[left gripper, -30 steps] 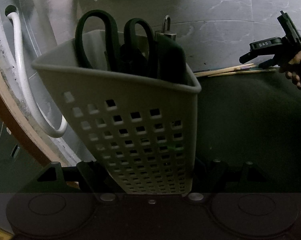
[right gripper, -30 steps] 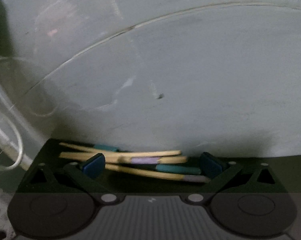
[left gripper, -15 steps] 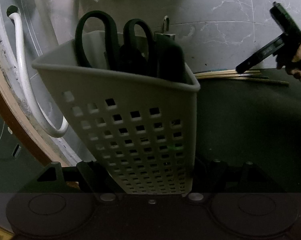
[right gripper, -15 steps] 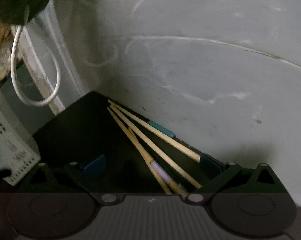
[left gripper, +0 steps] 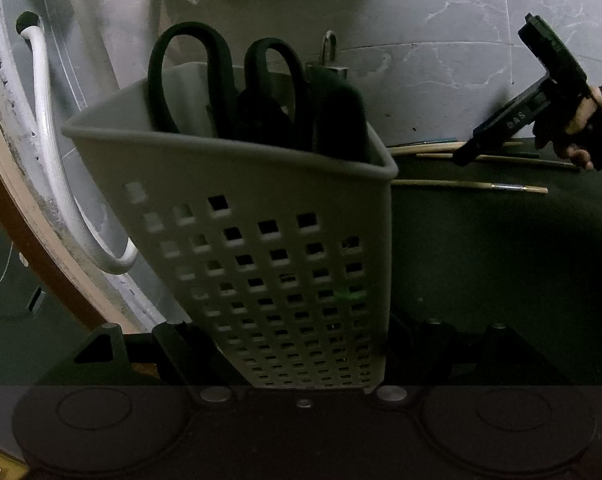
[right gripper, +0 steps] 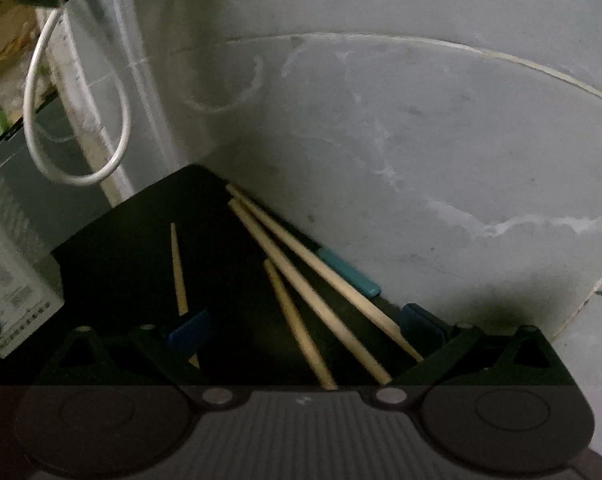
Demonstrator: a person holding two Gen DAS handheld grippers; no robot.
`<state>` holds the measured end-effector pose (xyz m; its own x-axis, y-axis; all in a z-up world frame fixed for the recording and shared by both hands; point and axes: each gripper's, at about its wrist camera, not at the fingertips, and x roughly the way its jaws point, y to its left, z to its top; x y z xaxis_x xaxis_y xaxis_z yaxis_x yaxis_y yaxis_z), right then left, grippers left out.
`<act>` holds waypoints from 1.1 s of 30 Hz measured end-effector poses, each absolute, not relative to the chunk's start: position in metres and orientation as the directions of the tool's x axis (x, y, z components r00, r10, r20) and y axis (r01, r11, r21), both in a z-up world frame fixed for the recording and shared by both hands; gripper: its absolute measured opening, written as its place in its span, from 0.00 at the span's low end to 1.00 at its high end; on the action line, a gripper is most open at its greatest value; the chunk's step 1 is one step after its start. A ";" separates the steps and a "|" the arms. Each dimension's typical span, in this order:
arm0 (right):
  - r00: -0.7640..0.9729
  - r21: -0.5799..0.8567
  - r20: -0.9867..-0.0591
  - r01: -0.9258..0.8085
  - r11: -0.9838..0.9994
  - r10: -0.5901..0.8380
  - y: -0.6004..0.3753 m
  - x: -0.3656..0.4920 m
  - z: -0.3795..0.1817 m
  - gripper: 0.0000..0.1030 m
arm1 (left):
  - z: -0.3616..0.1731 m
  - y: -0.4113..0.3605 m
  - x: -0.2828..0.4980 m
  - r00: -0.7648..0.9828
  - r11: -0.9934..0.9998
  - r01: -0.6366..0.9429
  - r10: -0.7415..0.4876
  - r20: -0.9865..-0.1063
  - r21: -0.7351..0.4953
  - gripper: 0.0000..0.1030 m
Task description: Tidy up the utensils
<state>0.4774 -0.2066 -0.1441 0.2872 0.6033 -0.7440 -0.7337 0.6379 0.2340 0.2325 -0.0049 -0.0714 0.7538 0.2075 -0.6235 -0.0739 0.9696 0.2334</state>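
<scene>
Right now my left gripper point(left gripper: 301, 364) is clamped on the lower wall of the perforated grey caddy point(left gripper: 269, 240), which stands tilted on the dark counter point(left gripper: 481, 272). Black-handled scissors point(left gripper: 225, 84) stand handles-up inside the caddy, with another dark handle and a metal loop point(left gripper: 329, 46) beside them. To the right of the caddy, several wooden chopsticks point(left gripper: 469, 187) lie on the counter, well apart from my left gripper. My right gripper point(right gripper: 305, 320) hovers over those chopsticks point(right gripper: 321, 288) with its fingers spread wide and nothing between them; three sticks run up between the blue pads point(right gripper: 189, 328), and one thinner stick point(right gripper: 178, 268) lies off to the caddy side, its lower end behind the left pad. A teal band point(right gripper: 349, 268) shows on the chopstick nearest the grey tiled wall point(right gripper: 421, 140). Left of the caddy a white hose point(left gripper: 53, 168) loops down the wall. The caddy itself blocks most of my left view of the counter.
</scene>
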 end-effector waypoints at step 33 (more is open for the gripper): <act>0.400 0.233 -0.682 -0.675 0.700 0.613 -0.161 0.476 -0.155 0.98 | -0.078 0.001 0.235 0.756 0.974 -0.059 0.185 -0.627 0.217 0.80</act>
<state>0.4757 -0.1611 -0.1554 0.3996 0.6125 -0.6820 -0.6750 0.7000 0.2332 0.2353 0.0008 -0.0781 0.7565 0.1853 -0.6273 -0.0588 0.9744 0.2169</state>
